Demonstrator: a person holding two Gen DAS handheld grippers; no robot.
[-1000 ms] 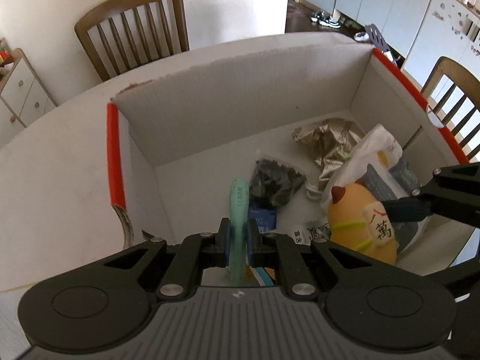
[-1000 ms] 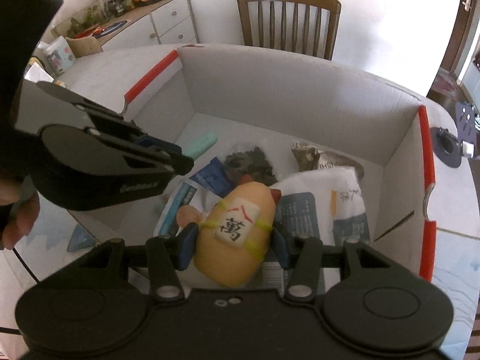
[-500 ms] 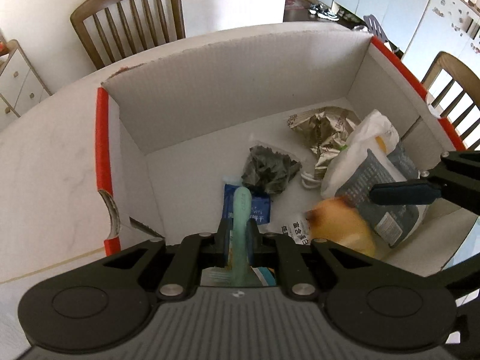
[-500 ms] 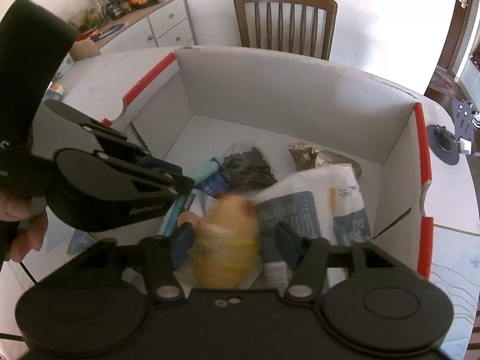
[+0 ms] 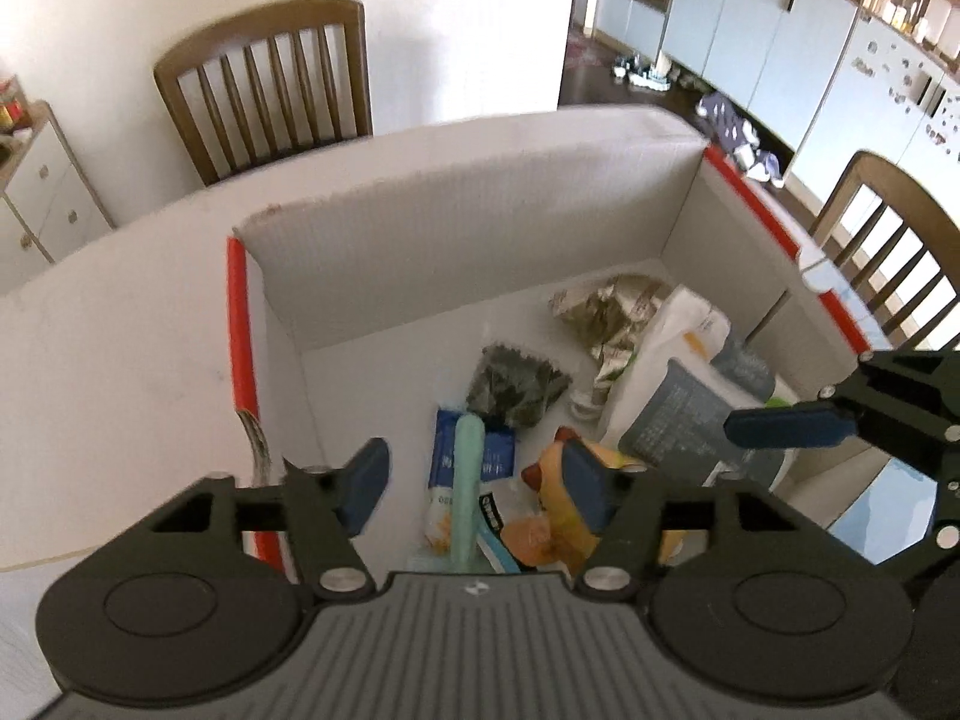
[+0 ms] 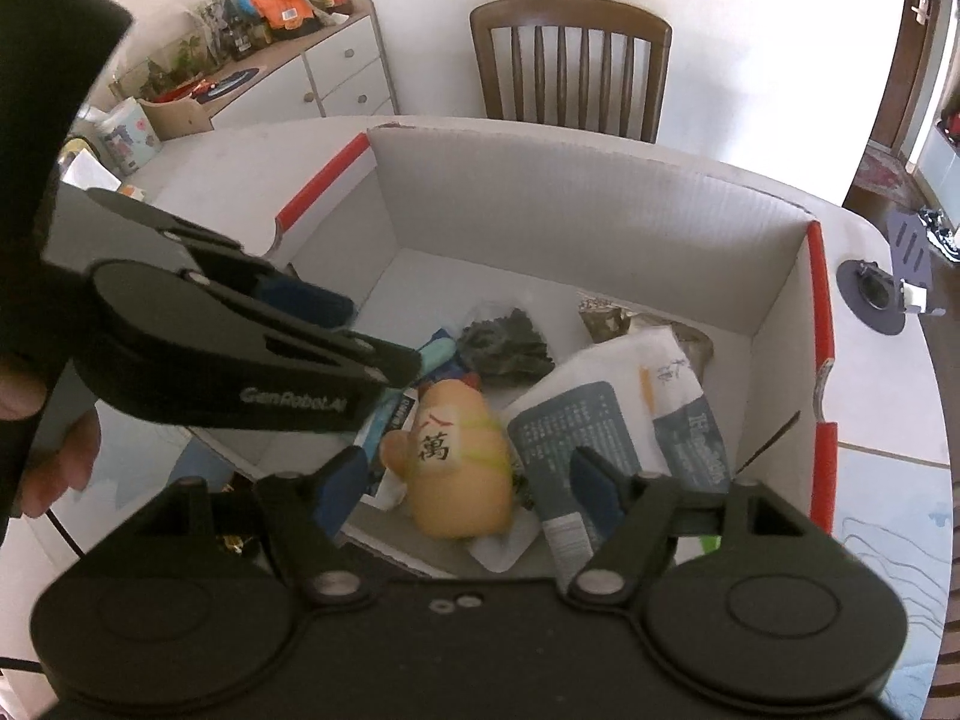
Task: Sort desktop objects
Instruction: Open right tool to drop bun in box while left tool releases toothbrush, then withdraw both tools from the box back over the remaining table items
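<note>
A white cardboard box with red-taped edges holds the sorted items. My left gripper hangs over its near left part, jaws opening, pads clear of the mint-green stick, which lies on a blue packet below. My right gripper is also opening above the yellow plush toy, which rests on the packets untouched. The toy shows partly behind my left gripper's right finger. The right gripper's finger reaches in from the right. In the right wrist view, the left gripper hovers at the left.
The box also holds a dark crumpled bag, a foil wrapper and a white and grey pouch. Wooden chairs stand behind the table. A sideboard is at far left, and a person's hand holds the left gripper.
The left jaws have opened and let go of the green stick, which now lies in the box; that gripper rose a little. The right jaws spread wider and the toy dropped out.
</note>
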